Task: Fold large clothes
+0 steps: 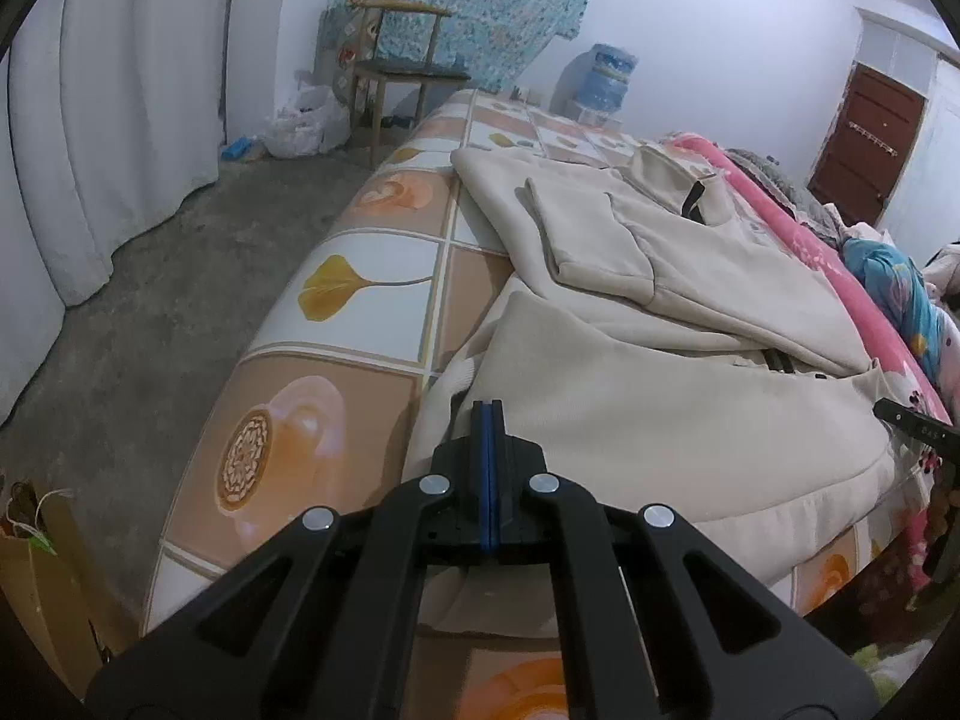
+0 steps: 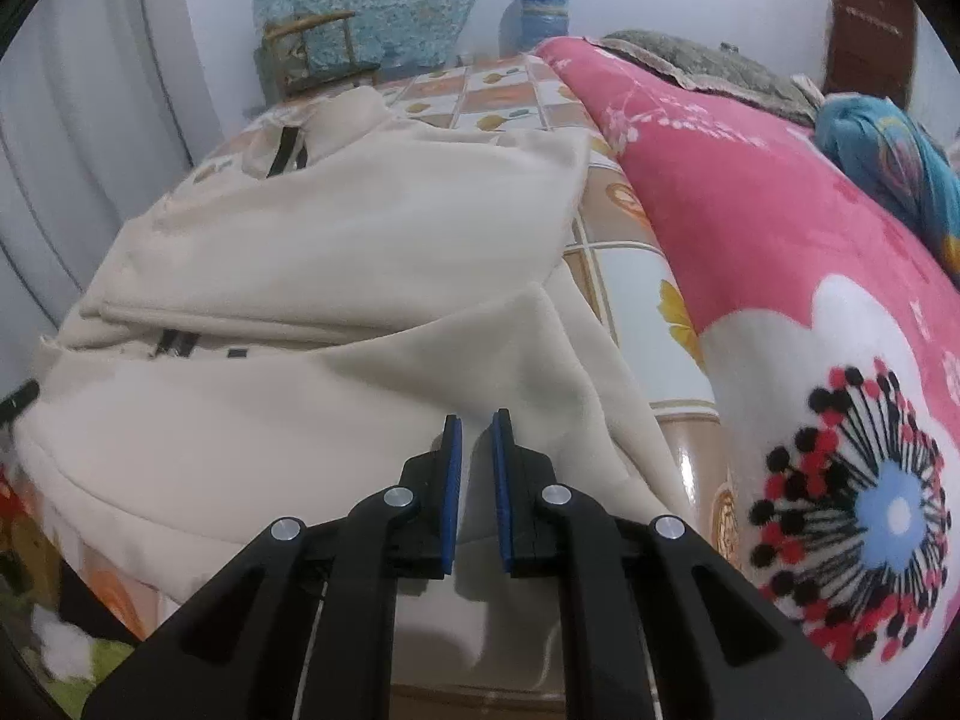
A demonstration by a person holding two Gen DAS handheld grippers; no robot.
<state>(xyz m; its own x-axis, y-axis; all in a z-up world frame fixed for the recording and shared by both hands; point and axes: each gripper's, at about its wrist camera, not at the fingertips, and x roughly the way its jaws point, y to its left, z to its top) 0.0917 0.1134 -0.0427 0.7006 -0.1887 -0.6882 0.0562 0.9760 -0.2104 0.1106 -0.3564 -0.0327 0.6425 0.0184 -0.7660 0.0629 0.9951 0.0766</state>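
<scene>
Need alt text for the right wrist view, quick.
A cream jacket lies partly folded on a tile-patterned bed cover, with the right hand-held gripper above its near hem, fingers slightly apart. A pink floral blanket lies to its right.

Jacket matt soft cloth; tablecloth glossy, smooth.

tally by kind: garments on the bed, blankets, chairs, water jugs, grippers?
Beige garment: 1
Pink blanket: 1
Chair: 1
Water jug: 1
Grippers, left gripper and right gripper: 2
Total: 6
</scene>
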